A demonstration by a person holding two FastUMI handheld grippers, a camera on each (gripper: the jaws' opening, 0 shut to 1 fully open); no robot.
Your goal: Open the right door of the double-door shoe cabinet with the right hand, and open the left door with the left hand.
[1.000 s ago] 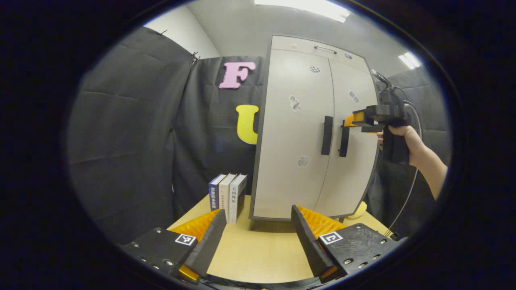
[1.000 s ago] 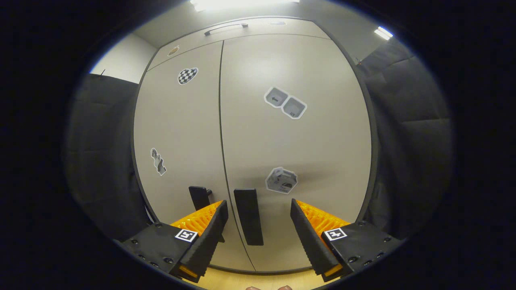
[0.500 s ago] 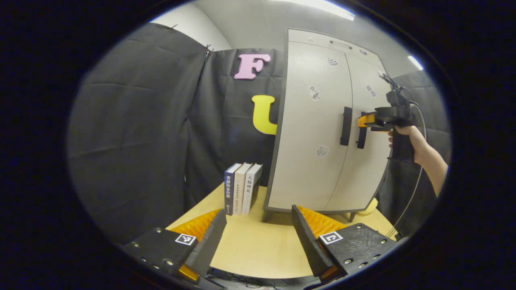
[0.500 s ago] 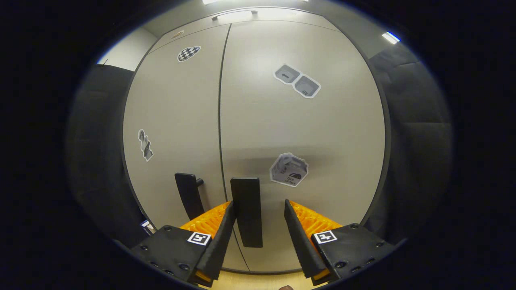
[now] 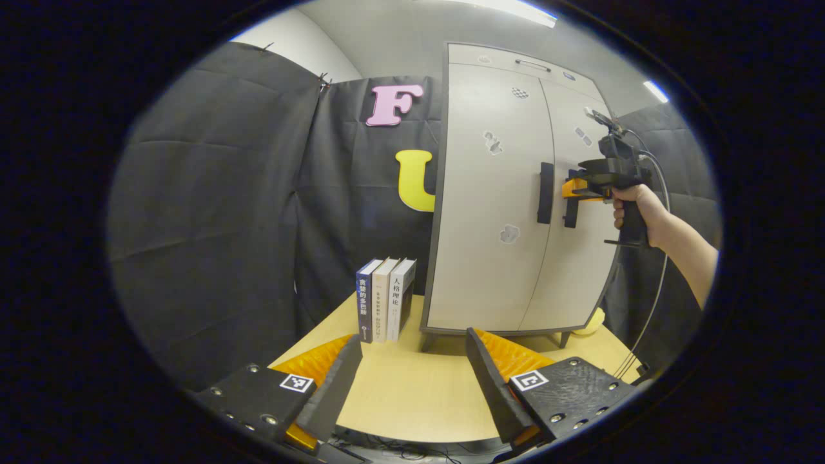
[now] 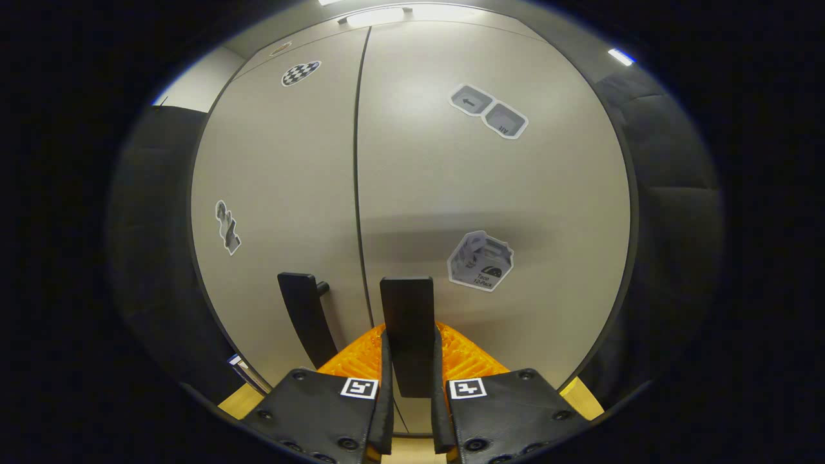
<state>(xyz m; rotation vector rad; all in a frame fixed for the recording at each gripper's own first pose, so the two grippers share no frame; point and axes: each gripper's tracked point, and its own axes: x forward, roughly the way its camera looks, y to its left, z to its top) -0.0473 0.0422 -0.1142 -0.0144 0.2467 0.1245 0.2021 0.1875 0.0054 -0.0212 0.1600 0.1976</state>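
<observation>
A pale grey double-door shoe cabinet [image 5: 490, 212] stands on the wooden table, both doors closed. In the right gripper view my right gripper [image 6: 410, 361] is shut on the black handle of the right door [image 6: 407, 322], both fingers pressing its sides. The left door's black handle [image 6: 303, 319] is just to its left. In the left gripper view the right gripper [image 5: 573, 190], held by a hand [image 5: 635, 206], sits at the right door handle [image 5: 570, 209], next to the left door handle [image 5: 545, 193]. My left gripper [image 5: 412, 380] is open, low over the table, well short of the cabinet.
Three books [image 5: 385, 306] stand upright on the wooden table [image 5: 412, 393] just left of the cabinet. A yellow object [image 5: 590, 322] lies by the cabinet's right foot. A cable [image 5: 651, 309] hangs from the right gripper. Black cloth walls surround the booth.
My right gripper has closed on the right door handle, from open around it. The left gripper's view has shifted slightly; its jaws stay open.
</observation>
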